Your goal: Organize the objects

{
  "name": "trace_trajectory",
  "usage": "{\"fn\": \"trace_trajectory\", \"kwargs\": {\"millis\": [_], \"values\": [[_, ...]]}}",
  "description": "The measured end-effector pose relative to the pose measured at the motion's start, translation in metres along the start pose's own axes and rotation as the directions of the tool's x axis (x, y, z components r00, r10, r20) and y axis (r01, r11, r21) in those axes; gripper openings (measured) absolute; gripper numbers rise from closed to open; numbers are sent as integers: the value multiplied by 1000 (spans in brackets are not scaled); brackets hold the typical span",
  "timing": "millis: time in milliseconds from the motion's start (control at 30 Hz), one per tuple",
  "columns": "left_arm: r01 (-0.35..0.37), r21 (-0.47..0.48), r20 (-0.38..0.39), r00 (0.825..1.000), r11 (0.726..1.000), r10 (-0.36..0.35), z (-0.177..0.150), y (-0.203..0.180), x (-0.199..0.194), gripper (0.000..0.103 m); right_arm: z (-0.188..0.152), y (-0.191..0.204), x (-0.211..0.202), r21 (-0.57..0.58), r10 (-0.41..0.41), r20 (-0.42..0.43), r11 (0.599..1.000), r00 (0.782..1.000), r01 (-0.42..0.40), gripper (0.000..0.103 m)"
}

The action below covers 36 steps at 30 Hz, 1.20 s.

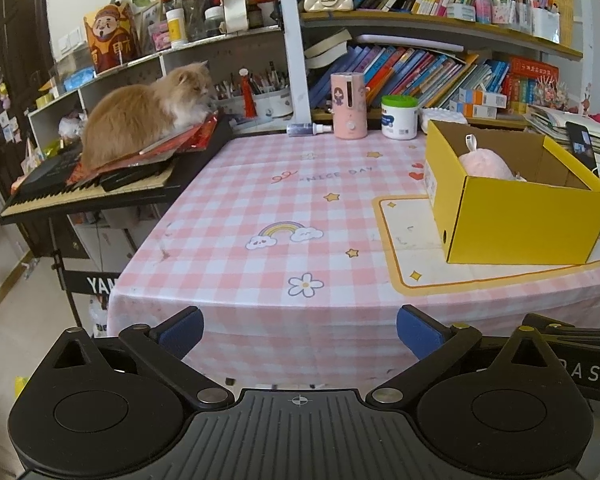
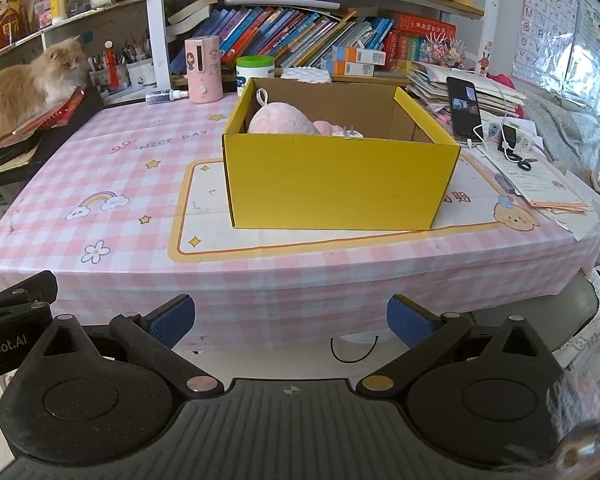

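While both tools hang off the near table edge at the bottom of each frame, the left gripper has its blue pads spread wide with nothing between them, and the right gripper gapes just the same, empty. Centre of the right view sits the yellow box on the pink checked tablecloth, and inside it a pink plush toy beside a white plug. Upper left, an orange cat lies on the keyboard.
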<state>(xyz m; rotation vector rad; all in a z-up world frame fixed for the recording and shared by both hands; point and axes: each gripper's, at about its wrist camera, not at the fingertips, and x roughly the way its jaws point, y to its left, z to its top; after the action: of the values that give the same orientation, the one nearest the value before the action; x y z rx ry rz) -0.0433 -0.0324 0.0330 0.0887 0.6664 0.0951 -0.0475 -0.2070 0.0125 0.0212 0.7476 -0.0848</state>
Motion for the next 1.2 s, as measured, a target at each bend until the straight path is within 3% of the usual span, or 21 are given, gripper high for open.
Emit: {"fn": "trace_trajectory", "kwargs": {"millis": [1200], "values": [[11,-3,-17,1000,1000,-11,1,-1,3,103,-1,-2,3,1,-10,-12,1000,1000,10,103]]}}
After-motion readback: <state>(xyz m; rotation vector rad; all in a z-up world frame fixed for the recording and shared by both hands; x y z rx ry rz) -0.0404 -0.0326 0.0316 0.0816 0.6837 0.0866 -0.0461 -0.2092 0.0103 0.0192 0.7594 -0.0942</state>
